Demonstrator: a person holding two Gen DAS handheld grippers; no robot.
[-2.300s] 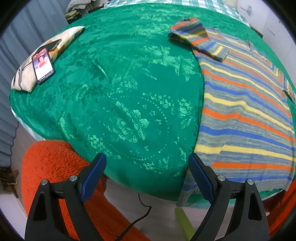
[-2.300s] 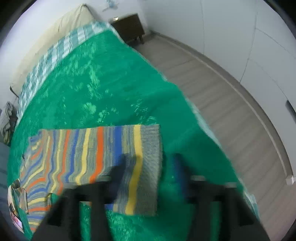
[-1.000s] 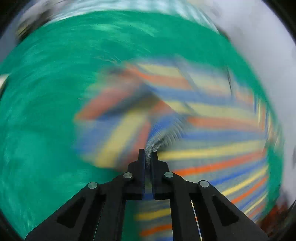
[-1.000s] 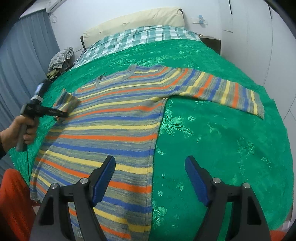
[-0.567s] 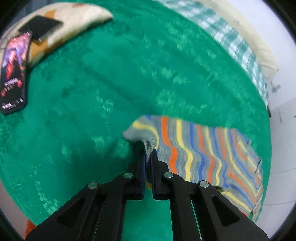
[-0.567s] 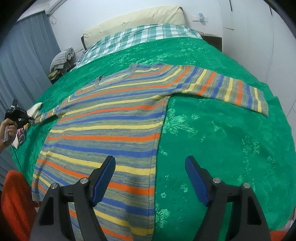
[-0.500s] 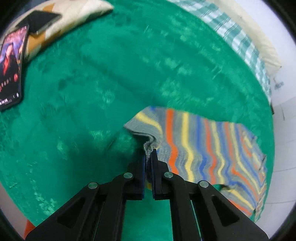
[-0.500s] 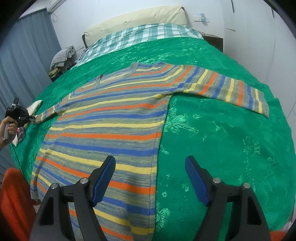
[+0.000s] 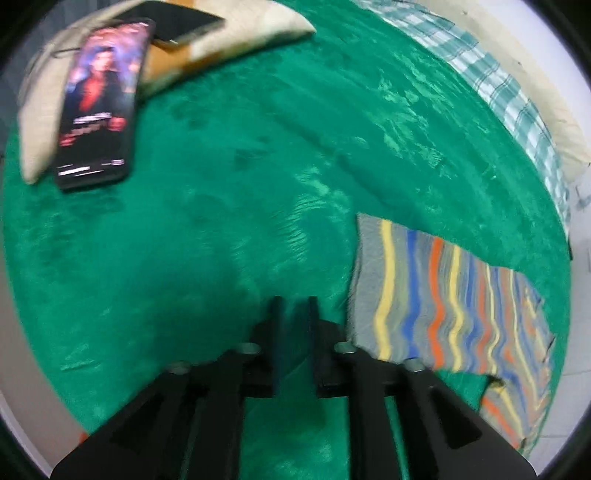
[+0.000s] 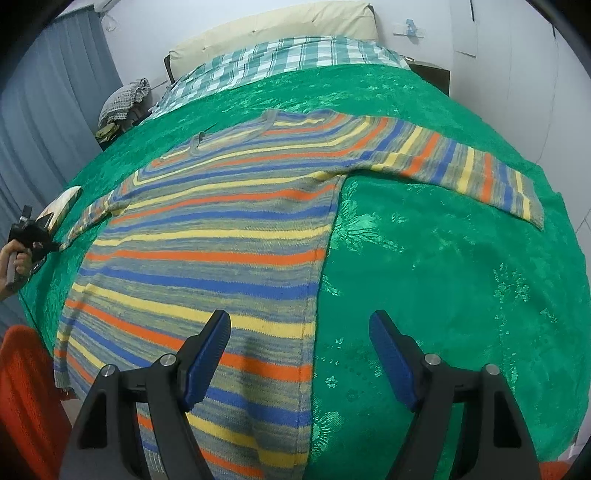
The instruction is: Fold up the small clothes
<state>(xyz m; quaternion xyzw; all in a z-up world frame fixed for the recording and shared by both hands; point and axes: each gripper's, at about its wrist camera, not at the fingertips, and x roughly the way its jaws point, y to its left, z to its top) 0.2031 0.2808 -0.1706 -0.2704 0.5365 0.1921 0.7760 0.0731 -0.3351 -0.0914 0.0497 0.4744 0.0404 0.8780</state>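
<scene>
Left gripper (image 9: 293,314) stands slightly parted beside the sleeve cuff (image 9: 373,295), gripping nothing. Right gripper (image 10: 299,343) hovers wide open, empty, above the striped sweater (image 10: 221,236), spread flat on the green bedspread (image 10: 443,277), apparently for folding.

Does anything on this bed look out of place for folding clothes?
Yes: a phone with its screen lit lies half on a small cushion, half on the green bedspread, near the striped sweater's sleeve. The sweater itself lies flat and spread out.
</scene>
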